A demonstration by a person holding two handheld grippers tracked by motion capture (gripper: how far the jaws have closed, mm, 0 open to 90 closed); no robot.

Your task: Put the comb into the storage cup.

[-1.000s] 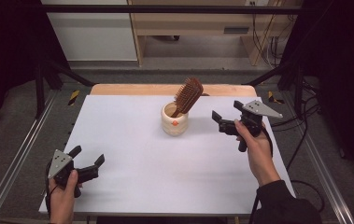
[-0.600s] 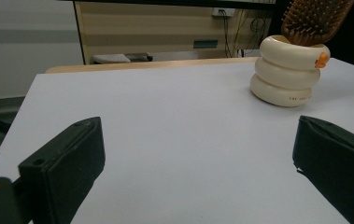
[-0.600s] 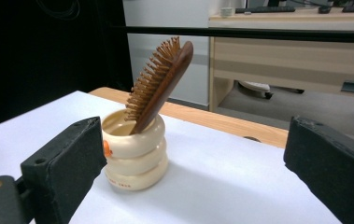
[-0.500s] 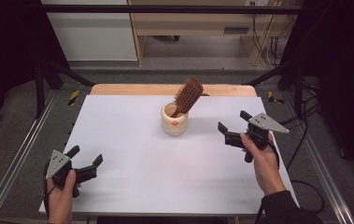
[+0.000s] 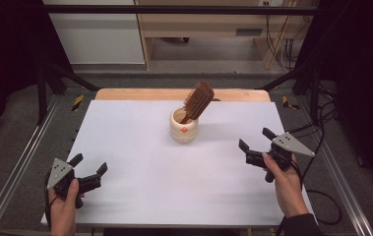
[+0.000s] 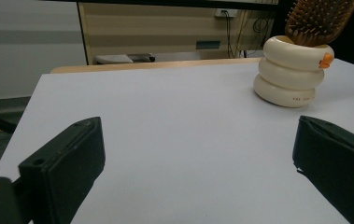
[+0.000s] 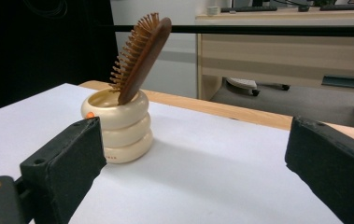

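A cream ribbed holder point(image 5: 183, 126) point(image 6: 291, 70) point(image 7: 118, 123) stands upright at the middle back of the white table. A brown wooden hairbrush point(image 5: 197, 101) point(image 7: 139, 53) point(image 6: 319, 18) leans in it, handle down and head tilted to the right. My right gripper point(image 5: 257, 141) point(image 7: 193, 172) is open and holds nothing, well to the right of the holder and nearer the person. At the front left corner my left gripper point(image 5: 89, 164) point(image 6: 198, 172) hovers open, with nothing between its jaws.
The white tabletop point(image 5: 139, 167) lies on a wooden board whose far edge point(image 5: 139, 93) shows behind it. Metal frame rails point(image 5: 16, 167) run along both sides. Cables point(image 5: 322, 196) trail off the right edge. A desk point(image 7: 282, 51) stands beyond the table.
My right gripper has drawn back from beside the holder toward the person and to the right, still open. The left gripper has barely shifted.
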